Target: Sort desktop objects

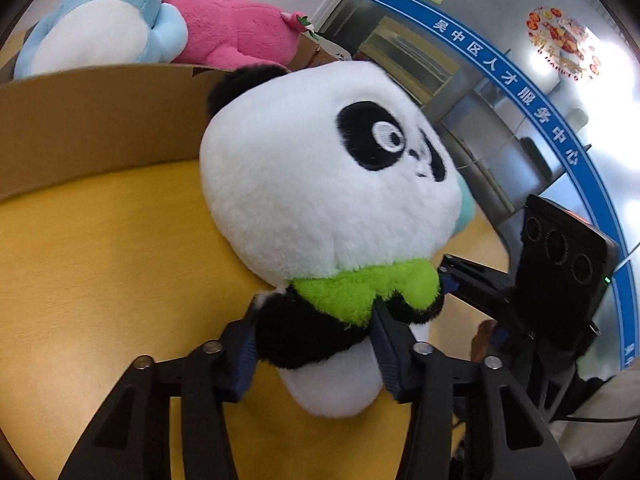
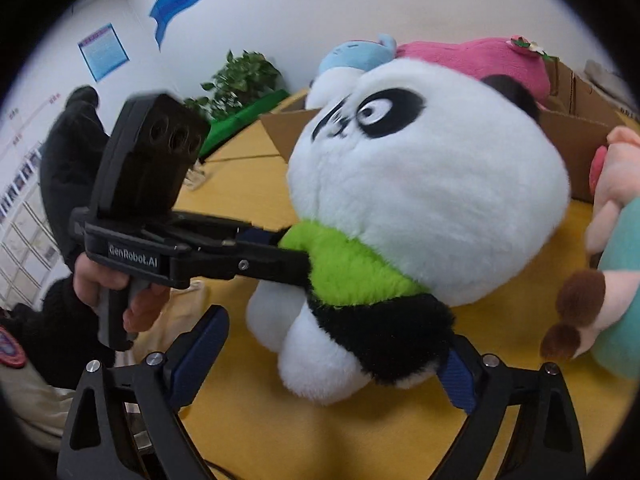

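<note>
The cardboard box [image 1: 100, 120] walls off the counter [image 1: 100, 260] behind the panda [image 1: 320, 184], a doll [image 2: 616, 248] crowds its side, bare counter lies in front.

Left gripper [image 1: 316, 336] clamped on the panda plush [image 1: 328, 184], pads squeezing its black torso right under the green scarf. Right gripper [image 2: 328, 364] wide open around the panda's lower body, one pad brushing fur.
</note>
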`<move>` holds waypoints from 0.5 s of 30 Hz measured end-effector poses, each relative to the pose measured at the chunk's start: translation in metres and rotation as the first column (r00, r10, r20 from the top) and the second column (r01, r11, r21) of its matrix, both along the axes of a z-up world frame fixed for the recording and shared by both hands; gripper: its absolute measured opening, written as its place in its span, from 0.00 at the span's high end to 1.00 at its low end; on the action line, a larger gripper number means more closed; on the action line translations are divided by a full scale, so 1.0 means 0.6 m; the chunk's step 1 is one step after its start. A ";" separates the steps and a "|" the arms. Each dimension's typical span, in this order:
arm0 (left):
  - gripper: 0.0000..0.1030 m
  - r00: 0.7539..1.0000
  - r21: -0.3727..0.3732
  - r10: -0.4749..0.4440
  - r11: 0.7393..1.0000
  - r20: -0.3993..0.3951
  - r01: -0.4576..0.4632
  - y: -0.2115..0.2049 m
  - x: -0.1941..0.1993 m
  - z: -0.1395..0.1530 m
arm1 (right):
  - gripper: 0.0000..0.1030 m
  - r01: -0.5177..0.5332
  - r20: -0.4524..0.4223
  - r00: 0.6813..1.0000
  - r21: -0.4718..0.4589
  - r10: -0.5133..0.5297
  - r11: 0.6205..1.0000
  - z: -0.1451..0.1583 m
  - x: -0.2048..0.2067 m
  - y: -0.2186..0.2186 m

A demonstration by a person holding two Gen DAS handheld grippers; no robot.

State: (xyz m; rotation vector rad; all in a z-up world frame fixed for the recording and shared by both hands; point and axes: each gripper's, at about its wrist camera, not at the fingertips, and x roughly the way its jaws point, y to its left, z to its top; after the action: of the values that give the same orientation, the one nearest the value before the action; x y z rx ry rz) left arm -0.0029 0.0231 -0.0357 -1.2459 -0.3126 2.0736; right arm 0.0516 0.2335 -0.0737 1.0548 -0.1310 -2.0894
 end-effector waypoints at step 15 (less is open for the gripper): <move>0.01 0.966 0.094 0.258 0.961 0.023 -0.259 -0.119 0.046 0.029 | 0.02 0.124 0.089 0.989 -0.106 -0.115 0.987 0.029 -0.049 0.050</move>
State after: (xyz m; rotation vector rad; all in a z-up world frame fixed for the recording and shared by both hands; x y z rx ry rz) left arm 0.0247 -0.0483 -0.0180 -1.2108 -0.6015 2.2421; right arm 0.0224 0.2634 -0.0561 1.0900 -0.3556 -2.1184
